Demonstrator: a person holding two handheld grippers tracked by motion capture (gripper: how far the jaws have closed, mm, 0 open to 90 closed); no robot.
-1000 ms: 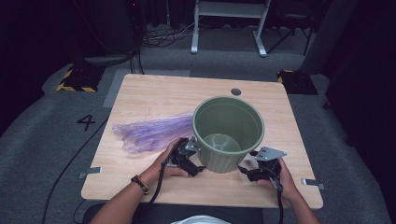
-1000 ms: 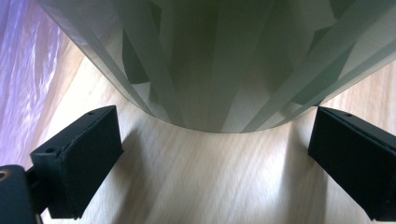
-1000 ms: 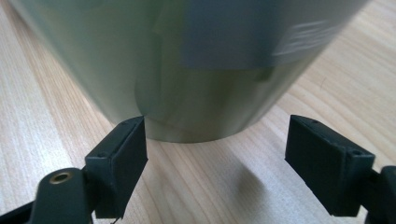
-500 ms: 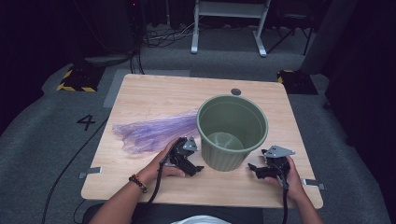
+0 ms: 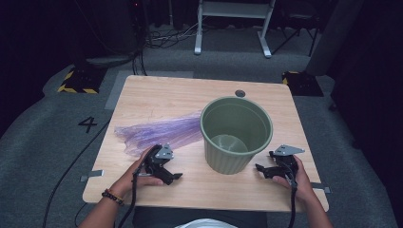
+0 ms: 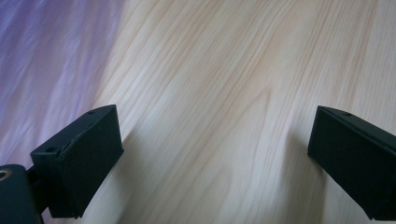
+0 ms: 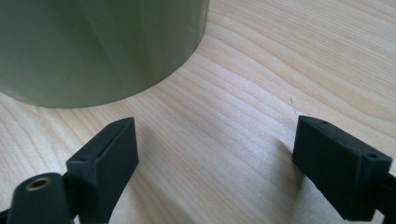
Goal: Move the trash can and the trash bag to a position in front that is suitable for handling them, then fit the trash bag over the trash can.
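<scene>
Both tools point(image 5: 177, 176) point(image 5: 259, 168) now back off bin point(image 5: 236, 134), jaws wide, w/ bare table point(image 5: 157, 97) between.

Green bin point(image 7: 98, 46) cut off at top edge in right gripper view, purple bag point(image 6: 42, 60) left of it blurred, cropped in left gripper view

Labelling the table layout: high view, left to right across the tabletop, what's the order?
Purple plastic bag → left tool → green bucket → right tool. The bag's right end runs up to the bucket; both tools sit near the front edge, open and empty.
</scene>
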